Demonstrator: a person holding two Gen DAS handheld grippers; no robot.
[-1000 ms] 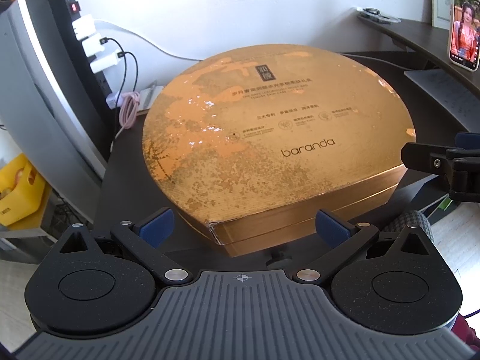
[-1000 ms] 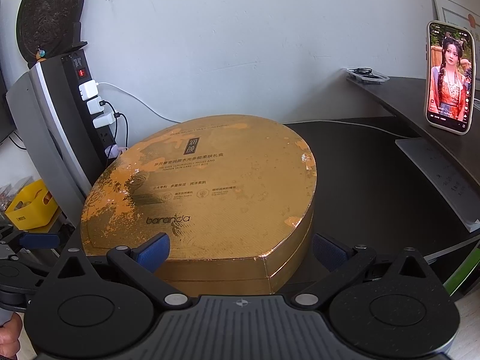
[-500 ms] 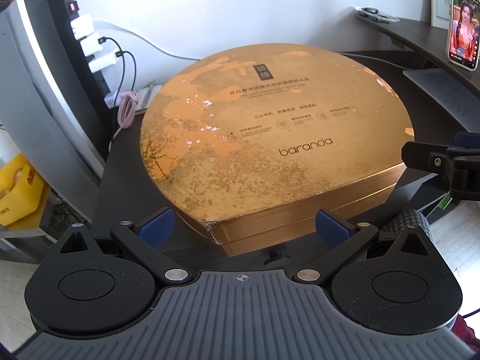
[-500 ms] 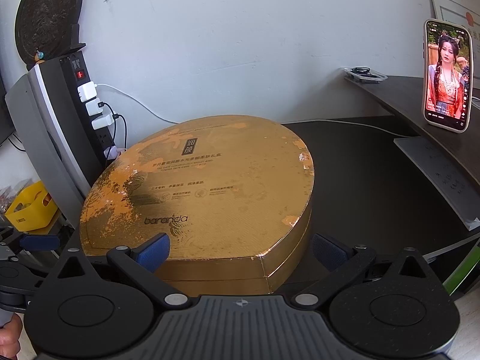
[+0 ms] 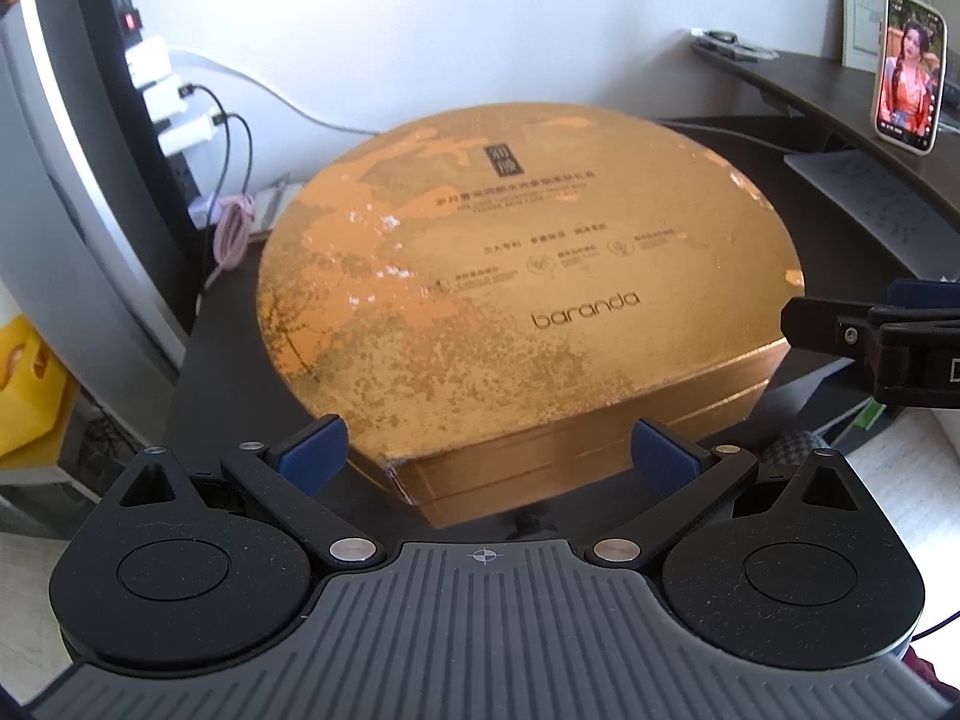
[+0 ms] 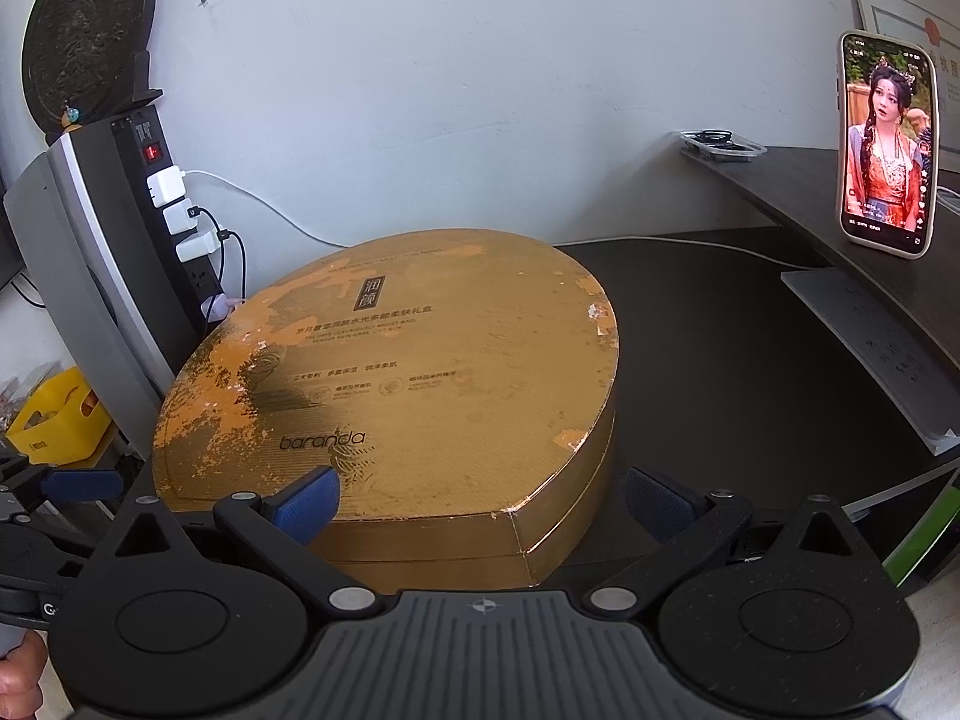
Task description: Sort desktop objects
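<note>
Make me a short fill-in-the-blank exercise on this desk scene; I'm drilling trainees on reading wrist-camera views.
1. The brand word printed on the gold gift box lid is ____.
2. The jaws of the left gripper stand ____, holding nothing.
3. The phone on the raised shelf stands upright with its screen ____.
4. White chargers are plugged into the power strip to the ____ of the box.

Missing words: baranda; open; lit; left
</note>
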